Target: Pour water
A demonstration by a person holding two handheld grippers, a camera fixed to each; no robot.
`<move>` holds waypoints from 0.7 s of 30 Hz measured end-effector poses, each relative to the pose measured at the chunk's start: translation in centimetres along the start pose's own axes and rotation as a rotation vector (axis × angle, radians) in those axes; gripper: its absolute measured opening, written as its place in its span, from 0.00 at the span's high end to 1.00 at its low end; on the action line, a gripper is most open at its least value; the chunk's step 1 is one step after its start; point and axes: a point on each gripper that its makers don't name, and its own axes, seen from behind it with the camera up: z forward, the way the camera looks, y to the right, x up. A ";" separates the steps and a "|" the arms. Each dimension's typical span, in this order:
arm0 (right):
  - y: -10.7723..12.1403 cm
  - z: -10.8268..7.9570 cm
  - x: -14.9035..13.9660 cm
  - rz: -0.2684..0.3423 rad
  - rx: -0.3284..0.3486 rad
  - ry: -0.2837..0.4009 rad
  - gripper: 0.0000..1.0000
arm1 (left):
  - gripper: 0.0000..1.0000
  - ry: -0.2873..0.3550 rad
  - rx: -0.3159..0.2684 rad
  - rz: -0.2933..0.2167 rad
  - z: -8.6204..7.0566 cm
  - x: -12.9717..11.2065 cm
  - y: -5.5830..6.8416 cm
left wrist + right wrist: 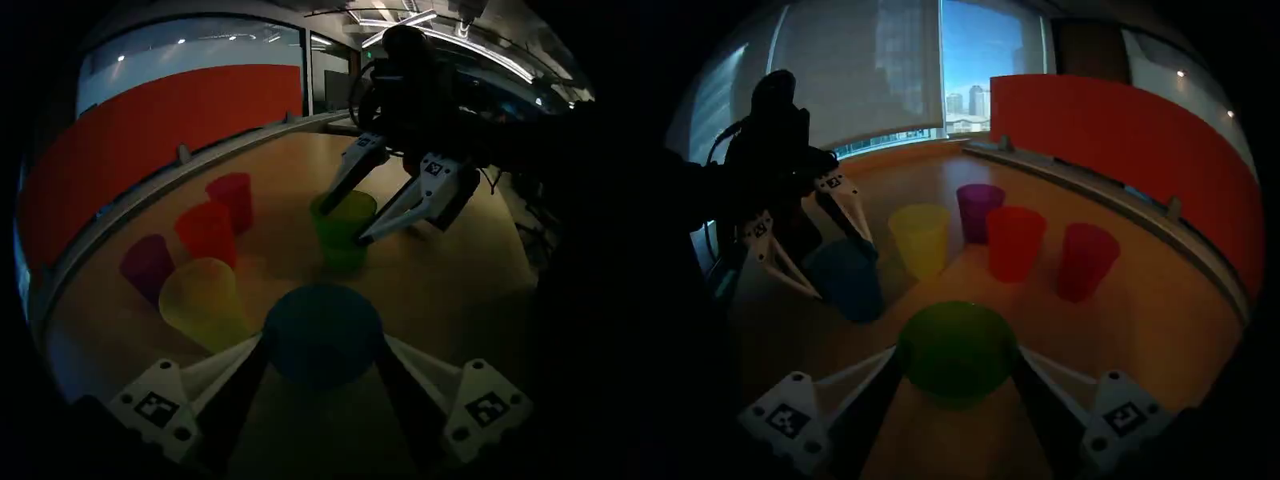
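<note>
Blue translucent plastic cup [324, 336], bottom centre of the left gripper view, is clamped upright between the left gripper [322, 346] fingers. The right gripper [956, 356] likewise grasps an upright green translucent plastic cup [956, 346], bottom centre of its view. Contents cannot be made out.

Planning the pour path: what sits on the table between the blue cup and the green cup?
Nothing. In the left gripper view, bare tabletop runs from the blue cup to the green cup.

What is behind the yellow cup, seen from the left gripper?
The purple cup and the orange cup stand behind the yellow cup, the red cup farther back. It covers the orange cup's base.
</note>
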 end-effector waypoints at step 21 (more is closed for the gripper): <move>-0.1 -1.3 -1.0 0.021 -0.030 -0.007 0.01 | 0.03 -0.014 0.009 -0.006 -0.9 -0.6 -0.2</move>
